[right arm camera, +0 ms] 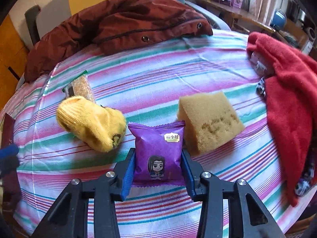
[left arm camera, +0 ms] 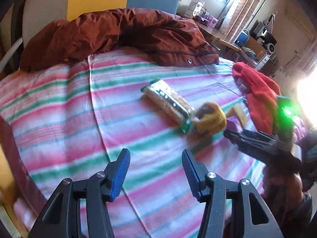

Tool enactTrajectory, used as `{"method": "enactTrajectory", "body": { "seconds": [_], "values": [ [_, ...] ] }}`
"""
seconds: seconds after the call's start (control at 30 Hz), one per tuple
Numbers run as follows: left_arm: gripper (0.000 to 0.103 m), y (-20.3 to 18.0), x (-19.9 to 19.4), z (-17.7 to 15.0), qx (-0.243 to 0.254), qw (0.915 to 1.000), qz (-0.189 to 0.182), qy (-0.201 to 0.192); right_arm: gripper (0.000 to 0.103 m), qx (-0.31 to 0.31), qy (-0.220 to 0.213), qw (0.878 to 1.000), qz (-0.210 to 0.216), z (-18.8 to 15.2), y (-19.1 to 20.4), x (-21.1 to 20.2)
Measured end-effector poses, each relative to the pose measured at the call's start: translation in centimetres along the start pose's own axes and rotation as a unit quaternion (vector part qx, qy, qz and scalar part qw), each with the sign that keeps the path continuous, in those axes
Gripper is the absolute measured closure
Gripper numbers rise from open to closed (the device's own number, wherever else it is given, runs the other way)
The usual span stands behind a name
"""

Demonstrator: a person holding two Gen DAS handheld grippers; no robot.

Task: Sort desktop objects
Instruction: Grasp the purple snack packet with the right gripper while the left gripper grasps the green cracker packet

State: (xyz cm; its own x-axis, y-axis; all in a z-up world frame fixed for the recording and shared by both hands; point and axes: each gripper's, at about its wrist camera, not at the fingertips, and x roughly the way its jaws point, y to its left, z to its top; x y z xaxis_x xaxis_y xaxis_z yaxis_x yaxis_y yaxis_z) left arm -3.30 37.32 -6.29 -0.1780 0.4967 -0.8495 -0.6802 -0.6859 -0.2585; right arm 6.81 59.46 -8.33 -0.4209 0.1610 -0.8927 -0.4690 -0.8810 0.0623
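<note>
My right gripper (right arm camera: 158, 151) is shut on a purple snack packet (right arm camera: 158, 138) with a cartoon figure; both blue pads press its sides, low over the striped cloth (right arm camera: 158, 75). Left of the packet lies a rolled yellow sock (right arm camera: 93, 123). A tan sponge (right arm camera: 210, 123) sits to its right. A cereal bar in a clear wrapper (right arm camera: 83, 88) lies behind the sock. My left gripper (left arm camera: 155, 152) hangs open over bare cloth with nothing between its fingers. Ahead of it are the cereal bar (left arm camera: 168, 101), the sock (left arm camera: 214, 119) and the right gripper (left arm camera: 227, 133).
A rust-brown jacket (right arm camera: 118, 23) is heaped along the far edge. A red sweater (right arm camera: 287, 91) lies along the right side, covering small items. A dark red box (right arm camera: 7, 130) stands at the left edge. Cluttered furniture stands behind at the right.
</note>
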Motion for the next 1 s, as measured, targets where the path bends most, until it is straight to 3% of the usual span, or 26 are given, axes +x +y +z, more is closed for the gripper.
{"method": "enactTrajectory", "body": {
  "seconds": [0.1,0.2,0.3,0.67,0.87,1.0],
  "values": [
    [0.048,0.6,1.8,1.9,-0.039,0.9982,-0.033,0.031,0.059,-0.004,-0.015,1.0,-0.006,0.0,0.0,-0.6],
    [0.048,0.3,2.9,3.7,-0.042,0.9986,-0.018,0.026,0.059,-0.002,-0.027,1.0,0.001,0.4,-0.2,-1.0],
    [0.048,0.4,4.6,5.3,-0.08,0.9949,-0.04,0.046,0.059,-0.003,-0.039,0.999,0.005,0.4,-0.1,-1.6],
    [0.048,-0.4,10.8,9.3,-0.144,0.986,0.011,0.083,0.059,0.017,-0.075,0.997,0.028,1.0,-0.7,-2.9],
    [0.048,-2.1,11.8,10.4,-0.125,0.9888,0.036,0.073,0.059,0.017,-0.08,0.996,0.033,0.9,-0.7,-3.1],
    [0.046,-3.8,12.7,11.0,-0.083,0.9918,0.066,0.071,0.059,0.034,-0.084,0.995,0.036,0.9,-1.4,-3.4]
  ]
}}
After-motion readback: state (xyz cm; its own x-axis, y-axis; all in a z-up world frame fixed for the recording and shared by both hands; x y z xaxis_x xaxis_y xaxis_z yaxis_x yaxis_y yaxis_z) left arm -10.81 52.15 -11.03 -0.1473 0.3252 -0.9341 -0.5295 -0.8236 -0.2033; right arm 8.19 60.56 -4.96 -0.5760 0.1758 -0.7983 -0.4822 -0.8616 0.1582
